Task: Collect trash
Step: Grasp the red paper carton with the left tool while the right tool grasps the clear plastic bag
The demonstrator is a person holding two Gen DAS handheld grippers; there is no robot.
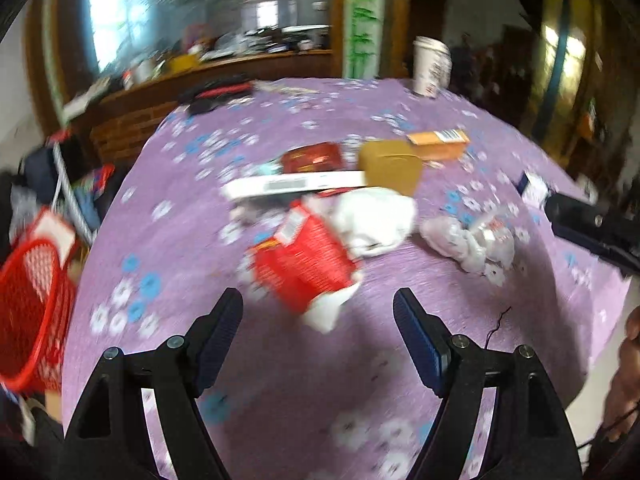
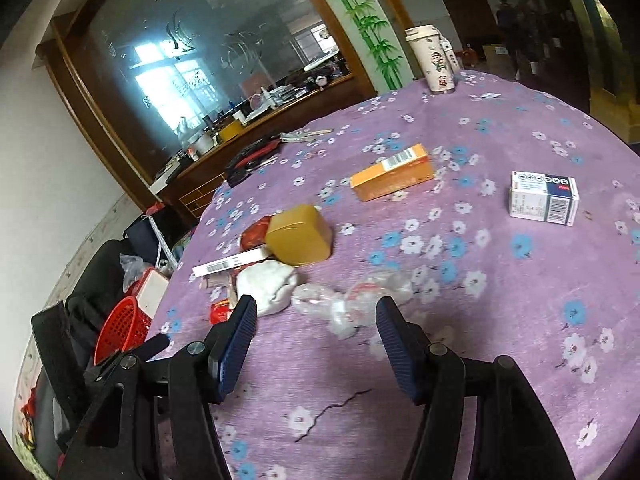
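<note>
Purple flowered cloth is covering the table (image 1: 540, 320) right under the left hand-held gripper (image 1: 318, 308), whose blue-padded jaws are standing apart with nothing between them. Just beyond its fingertips a red wrapper (image 1: 304, 256) is lying crumpled, blurred, and touching a white wad of paper (image 1: 376, 220). Behind these a long white box (image 1: 296, 186), a red tin (image 1: 312, 158) and a tan box (image 1: 390, 170) are crowding together, with an orange carton (image 1: 438, 144) further back. To the right a clear plastic bag (image 1: 468, 240) is sitting crumpled near the other gripper's black finger at the picture's edge. A white tumbler (image 1: 430, 66) is standing upright at the far rim. Off the table's left edge a red mesh basket (image 1: 32, 308) is sitting tilted, its mouth facing the table.

From the right wrist, the right hand-held gripper (image 2: 316, 314) is also holding its jaws apart and empty. Directly ahead of it the clear plastic bag (image 2: 348, 300) is lying between the fingertips' line of sight, with the white wad (image 2: 268, 284) just beside it to the left and a bit of the red wrapper (image 2: 220, 312) showing behind the left finger. The tan box (image 2: 300, 238) is sitting behind the wad, partly hiding the red tin (image 2: 254, 234), and the long white box (image 2: 228, 264) is lying beside them. The orange carton (image 2: 394, 176) and a white medicine box (image 2: 542, 198) are lying well apart on the open cloth. The tumbler (image 2: 432, 60) is standing at the far edge. The red basket (image 2: 124, 328) is showing below the table's left rim. A dark thread (image 2: 332, 408) is trailing over the cloth between the gripper's arms.
</note>
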